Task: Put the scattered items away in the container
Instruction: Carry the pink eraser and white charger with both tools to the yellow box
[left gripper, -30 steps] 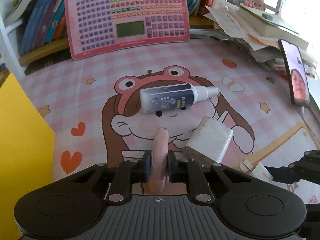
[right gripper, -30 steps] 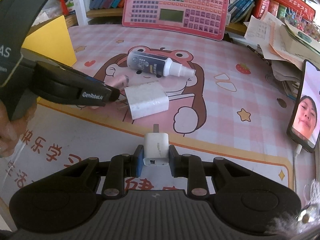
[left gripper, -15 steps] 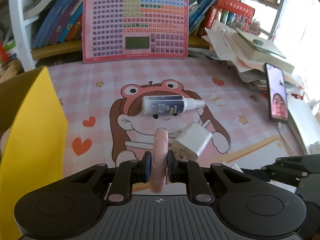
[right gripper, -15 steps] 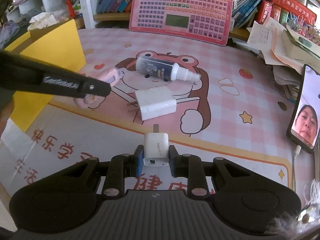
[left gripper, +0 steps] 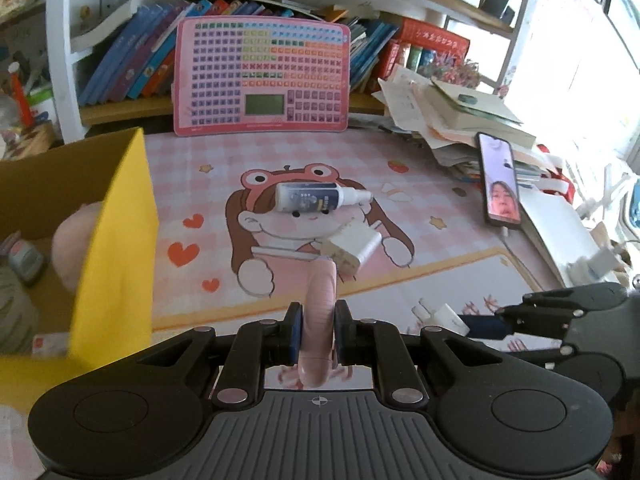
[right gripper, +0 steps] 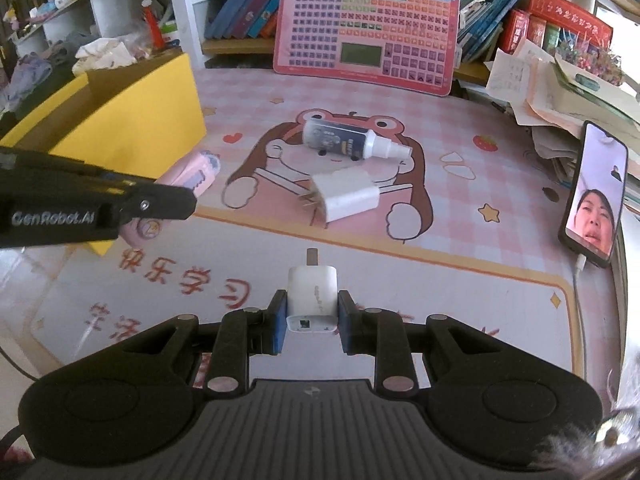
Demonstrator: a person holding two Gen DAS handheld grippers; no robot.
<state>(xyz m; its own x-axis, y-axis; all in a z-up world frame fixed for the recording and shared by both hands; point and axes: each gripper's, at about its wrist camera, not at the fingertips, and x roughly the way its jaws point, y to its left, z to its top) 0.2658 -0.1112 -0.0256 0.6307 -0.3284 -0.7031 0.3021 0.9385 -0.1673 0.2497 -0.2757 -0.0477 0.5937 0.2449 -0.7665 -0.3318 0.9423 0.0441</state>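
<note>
A child's study corner at home: a cartoon mat [left gripper: 420,168] covers the tabletop, a shelf of books [left gripper: 132,64] runs along its far edge, loose papers [left gripper: 440,120] heap the right corner.

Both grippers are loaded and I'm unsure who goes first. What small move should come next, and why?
Probably swing the left gripper further left over the yellow box and release there. It is shut on the pink tube and sits beside the open box, while the right gripper, holding the small charger, is farther off.

We see a pink-and-white checked cartoon desk mat [left gripper: 420,168]. Our yellow cardboard box [right gripper: 132,120] and white plastic charger block [right gripper: 346,196] are plain.
</note>
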